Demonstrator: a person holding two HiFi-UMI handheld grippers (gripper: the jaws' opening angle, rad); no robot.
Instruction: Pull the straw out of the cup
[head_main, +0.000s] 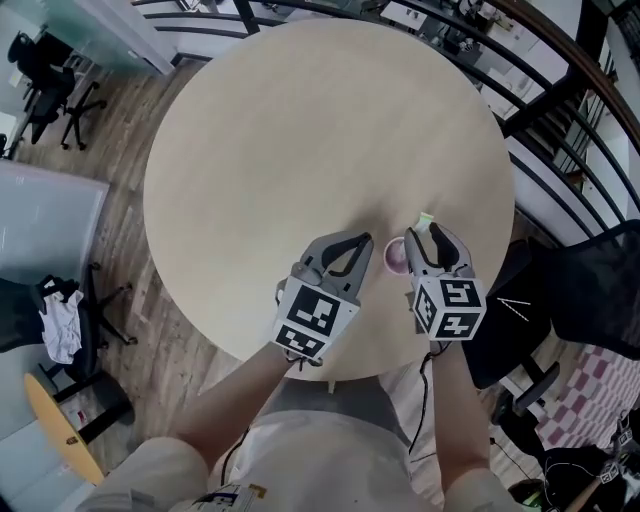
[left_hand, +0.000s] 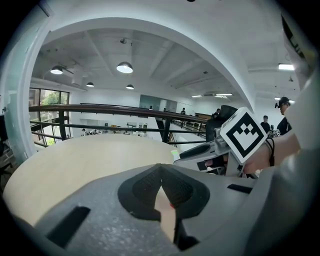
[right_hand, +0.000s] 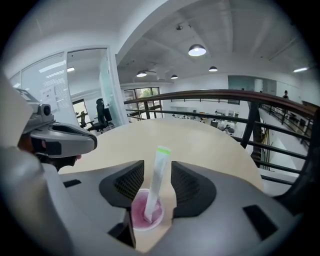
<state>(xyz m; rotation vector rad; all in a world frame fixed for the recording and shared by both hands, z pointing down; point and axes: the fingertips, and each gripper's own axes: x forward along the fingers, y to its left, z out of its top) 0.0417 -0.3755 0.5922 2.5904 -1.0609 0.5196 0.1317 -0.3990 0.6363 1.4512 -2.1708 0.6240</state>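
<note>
Right gripper (right_hand: 157, 165) released, straw (right_hand: 159, 172) between jaws, not pinched yet.
Approach step; next prob. clench on straw above pink cup (right_hand: 141, 223), pull up. Left gripper (left_hand: 160, 170) clenched, empty.

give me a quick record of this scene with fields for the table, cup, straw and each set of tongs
table: round, pale wood
cup: small, pink, near the table's edge closest to the person
straw: white with a green tip, standing in the cup, leaning
right tongs: open, one jaw on each side of the straw, not pressing it
left tongs: shut, empty, beside the right tongs
task state: straw not yet pulled out
</note>
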